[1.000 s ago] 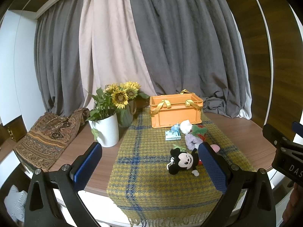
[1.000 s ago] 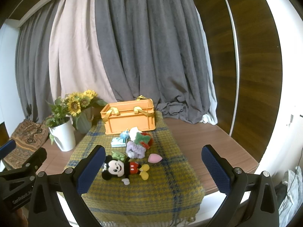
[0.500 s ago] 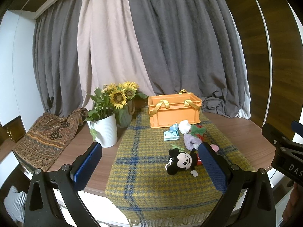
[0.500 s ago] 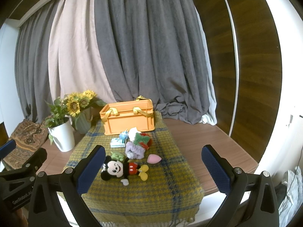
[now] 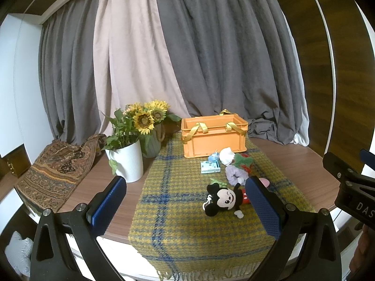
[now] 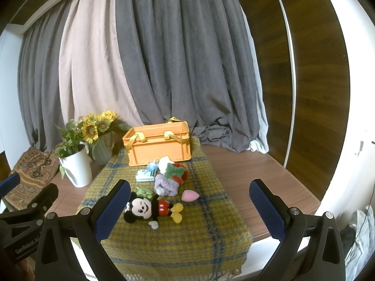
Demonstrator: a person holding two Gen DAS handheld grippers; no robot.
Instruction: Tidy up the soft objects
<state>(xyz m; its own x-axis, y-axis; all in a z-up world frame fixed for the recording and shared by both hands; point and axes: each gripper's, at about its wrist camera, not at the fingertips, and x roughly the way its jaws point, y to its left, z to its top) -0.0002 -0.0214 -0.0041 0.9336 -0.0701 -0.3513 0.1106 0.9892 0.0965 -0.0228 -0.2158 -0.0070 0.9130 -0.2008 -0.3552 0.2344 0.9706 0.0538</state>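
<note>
Both grippers are held above the near table edge, empty: left gripper and right gripper with fingers spread wide. The mouse plush lies nearest on the plaid cloth, with smaller soft items clustered between it and the orange crate. Recommended: pinch the plush across its torso, lift clear, then carry over the crate rim. Open tabletop lies right; the white vase crowds the left.

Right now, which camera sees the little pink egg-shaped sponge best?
The right wrist view. There the pink sponge lies fully in sight on the plaid cloth, beside the mouse plush. In the left wrist view only a sliver of it peeks out behind the left gripper's right finger.
</note>
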